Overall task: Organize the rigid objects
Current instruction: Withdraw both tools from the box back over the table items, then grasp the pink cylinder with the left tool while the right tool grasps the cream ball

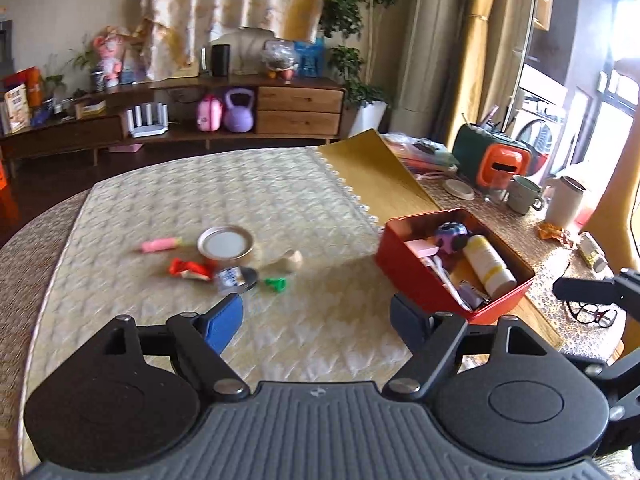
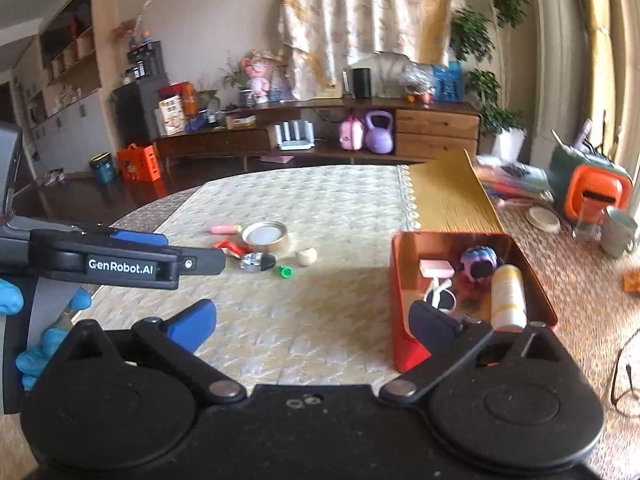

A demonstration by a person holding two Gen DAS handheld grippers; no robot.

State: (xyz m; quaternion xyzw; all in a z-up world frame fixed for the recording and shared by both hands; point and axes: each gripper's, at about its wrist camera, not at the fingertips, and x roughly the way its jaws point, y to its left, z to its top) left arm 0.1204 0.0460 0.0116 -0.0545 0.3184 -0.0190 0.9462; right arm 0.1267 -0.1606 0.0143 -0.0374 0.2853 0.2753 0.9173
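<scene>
Jaws: left gripper (image 1: 316, 322) and right gripper (image 2: 316, 320) both spread wide, nothing between them. Red tin box (image 1: 416, 280) on table, right of loose items; holds cream bottle (image 1: 490, 266), purple ball (image 1: 452, 236), pink block (image 2: 436, 267). Round metal lid (image 1: 226, 243) lies outside on quilted mat (image 1: 280, 192).

From my remote seat, the red box (image 1: 424, 280) reads as glossy painted metal, its inner walls mirroring the contents. Inside it, the cream bottle (image 1: 490, 266) looks like smooth matt plastic. Left of the box, the quilted tablecloth (image 1: 280, 200) is textured fabric with a soft sheen. On that cloth, well left of the box, the round lid (image 1: 226, 243) shows a shiny metal rim. Behind the box, a yellow mat (image 1: 372, 172) looks finely grained and matt. My grippers' bodies are matt black plastic; the left gripper (image 1: 316, 320) has smooth blue pads (image 1: 224, 326).
</scene>
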